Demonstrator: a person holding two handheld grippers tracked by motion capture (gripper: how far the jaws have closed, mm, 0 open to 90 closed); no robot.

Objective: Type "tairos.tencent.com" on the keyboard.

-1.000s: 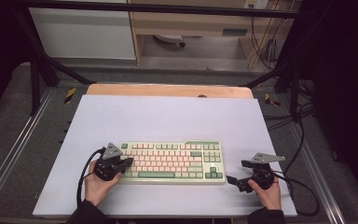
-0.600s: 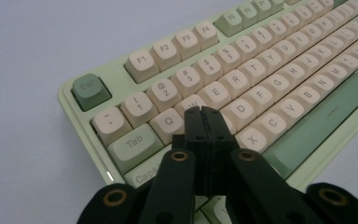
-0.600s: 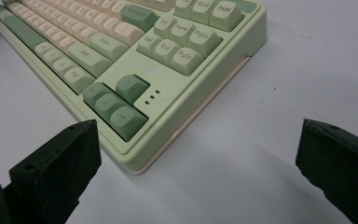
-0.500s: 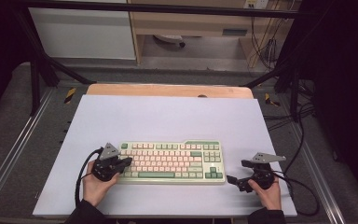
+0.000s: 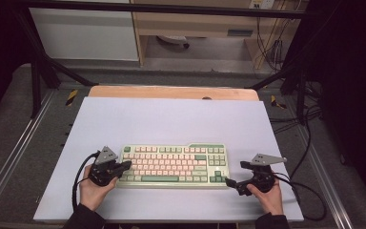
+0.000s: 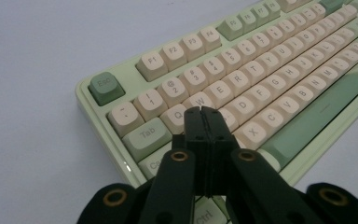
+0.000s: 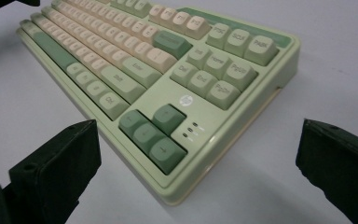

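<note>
Left gripper [image 5: 125, 165] shifts marginally rightward over the keyboard [image 5: 171, 165] edge — no other displacement observed — jaws pressed together.

Pale lavender table [image 5: 171, 119]; green-and-cream keyboard [image 5: 171, 164] flat on near half, wooden strip [image 5: 171, 92] along far edge.

A pale-green plastic keyboard with cream keys [image 5: 174, 165] lies near the white table's [image 5: 171, 119] front edge — left gripper [image 5: 122, 166] touching it, right gripper [image 5: 229, 182] just beside.

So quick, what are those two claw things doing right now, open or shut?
Left gripper: shut, jaws pressed together, empty, tips over the keyboard near its left keys.
Right gripper: open wide, empty, the keyboard's right corner between its jaws.
</note>
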